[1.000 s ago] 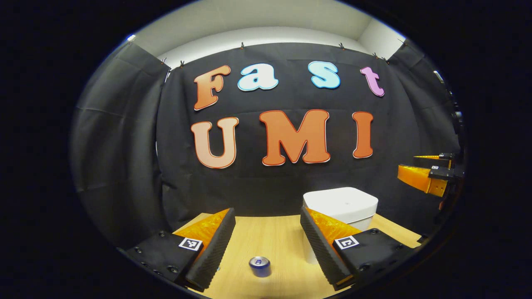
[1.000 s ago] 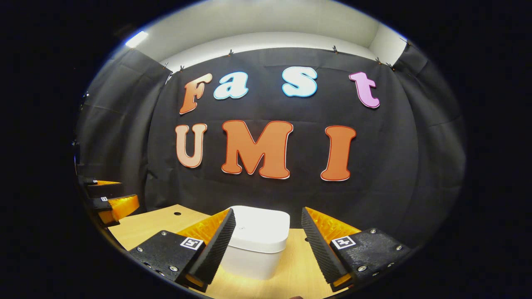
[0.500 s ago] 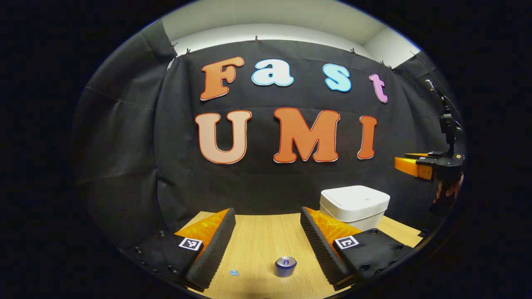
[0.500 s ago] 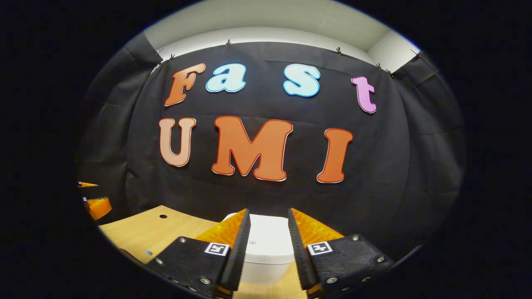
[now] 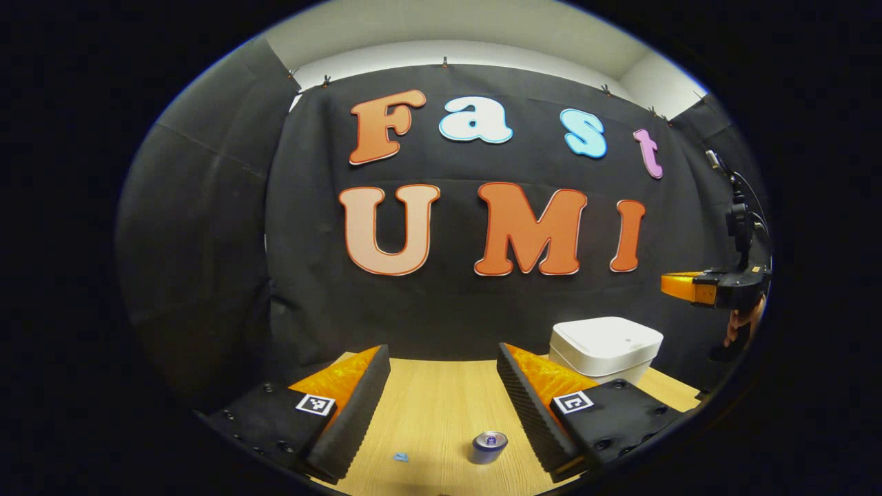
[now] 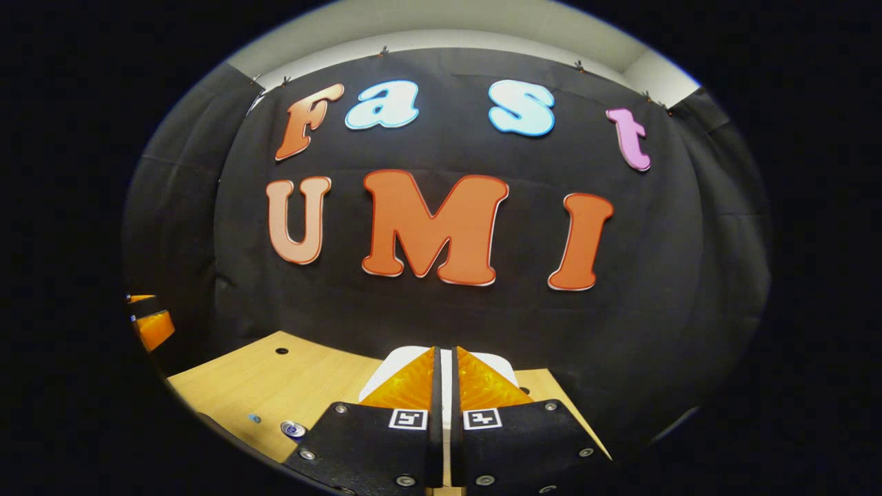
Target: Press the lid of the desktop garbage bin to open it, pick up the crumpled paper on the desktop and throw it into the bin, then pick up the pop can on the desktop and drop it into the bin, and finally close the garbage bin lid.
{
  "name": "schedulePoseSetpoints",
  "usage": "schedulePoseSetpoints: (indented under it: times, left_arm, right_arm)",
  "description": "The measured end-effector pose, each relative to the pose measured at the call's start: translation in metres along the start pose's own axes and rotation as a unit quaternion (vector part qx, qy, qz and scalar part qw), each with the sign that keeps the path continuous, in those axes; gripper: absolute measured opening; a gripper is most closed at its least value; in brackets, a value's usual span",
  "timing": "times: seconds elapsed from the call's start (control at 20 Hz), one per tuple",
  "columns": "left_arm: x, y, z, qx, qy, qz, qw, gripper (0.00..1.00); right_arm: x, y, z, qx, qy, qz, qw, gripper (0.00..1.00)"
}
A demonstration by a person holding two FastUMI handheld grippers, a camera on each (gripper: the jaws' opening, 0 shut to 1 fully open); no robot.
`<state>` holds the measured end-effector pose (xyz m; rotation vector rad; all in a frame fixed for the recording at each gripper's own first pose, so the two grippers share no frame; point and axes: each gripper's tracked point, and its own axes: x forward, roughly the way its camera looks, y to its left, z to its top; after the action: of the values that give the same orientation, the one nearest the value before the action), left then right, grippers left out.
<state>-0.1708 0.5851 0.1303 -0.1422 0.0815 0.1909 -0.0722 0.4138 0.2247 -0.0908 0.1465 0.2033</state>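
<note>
The white garbage bin, lid down, is seen directly ahead of the right gripper, whose 2 fingers are brought almost together with nothing between them, above the bin and partly hiding it. In the left gripper view the bin stands ahead and to the right of the left gripper, whose fingers are spread wide apart and hold nothing. The pop can is seen upright on the wooden desktop between those fingers, nearer the right one. A small blue scrap lies to the can's left. The right gripper is seen raised above the bin, a hand behind it.
</note>
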Motion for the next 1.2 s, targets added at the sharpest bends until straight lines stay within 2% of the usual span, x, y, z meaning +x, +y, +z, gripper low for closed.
schedulePoseSetpoints:
  times: [0.1,0.4,0.8,1.05,1.2]
  left_arm:
    - [-0.001,-0.002,0.0,0.001,0.004,0.012,1.0,0.99]
    - [-0.011,0.0,-0.003,0.019,0.011,0.045,0.999,0.99]
    - [-0.018,0.012,-0.015,0.025,0.029,0.078,0.996,0.99]
    - [-0.015,0.014,-0.023,0.024,0.048,0.084,0.995,1.0]
    - [-0.013,0.012,-0.023,0.028,0.052,0.086,0.995,0.99]
  right_arm:
    - [0.01,0.002,-0.009,-0.004,0.02,0.022,1.0,0.04]
    - [0.035,0.006,-0.043,-0.016,0.068,0.051,0.996,0.04]
    - [0.045,0.014,-0.091,-0.024,0.126,0.07,0.989,0.04]
    - [0.045,0.015,-0.092,-0.01,0.112,0.059,0.992,0.03]
    - [0.045,0.012,-0.091,-0.059,0.093,0.044,0.993,0.03]
